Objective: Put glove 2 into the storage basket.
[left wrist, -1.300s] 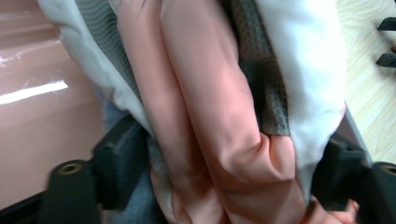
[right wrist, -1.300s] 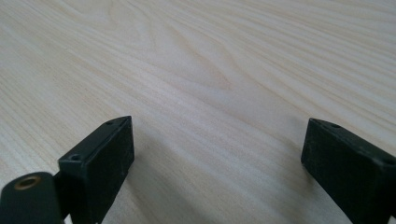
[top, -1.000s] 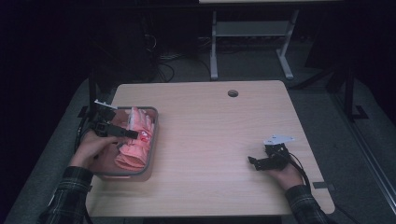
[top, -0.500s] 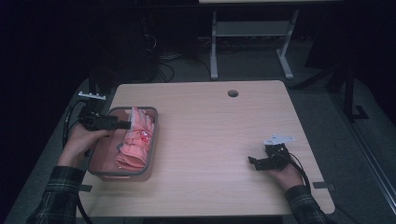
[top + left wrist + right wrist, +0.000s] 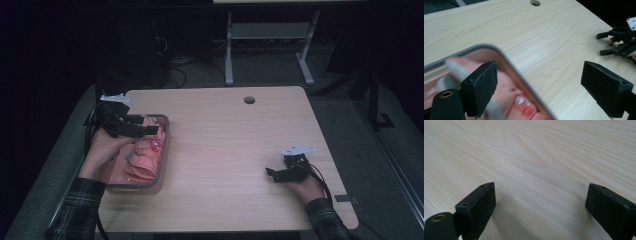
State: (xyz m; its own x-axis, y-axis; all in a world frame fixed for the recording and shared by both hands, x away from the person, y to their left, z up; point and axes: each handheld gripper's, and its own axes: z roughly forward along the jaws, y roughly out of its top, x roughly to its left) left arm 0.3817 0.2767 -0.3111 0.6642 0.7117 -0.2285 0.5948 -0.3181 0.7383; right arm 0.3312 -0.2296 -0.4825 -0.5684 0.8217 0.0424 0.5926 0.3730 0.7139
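A grey metal tray [image 5: 134,188] at the table's left holds several pink and red packets [image 5: 145,161]. My left gripper [image 5: 152,131] hovers over the tray's far part, pointing right, open with nothing between its jaws. In the left gripper view the gripper [image 5: 541,92] straddles the tray's rounded rim [image 5: 507,63], one jaw over the packets [image 5: 520,106], the other over bare wood. My right gripper [image 5: 270,175] rests low on the table's right side, pointing left, open and holding nothing; in its own view the gripper [image 5: 539,212] spans only wood.
The light wood table [image 5: 225,140] has a round cable hole [image 5: 249,100] near its far edge. A white desk frame [image 5: 267,50] stands on the dark floor beyond. The other gripper [image 5: 621,42] shows far off in the left gripper view.
My left gripper lifted out of the tray's middle, drew back toward its left rim, then shifted right again over the far part. The right gripper stayed still.
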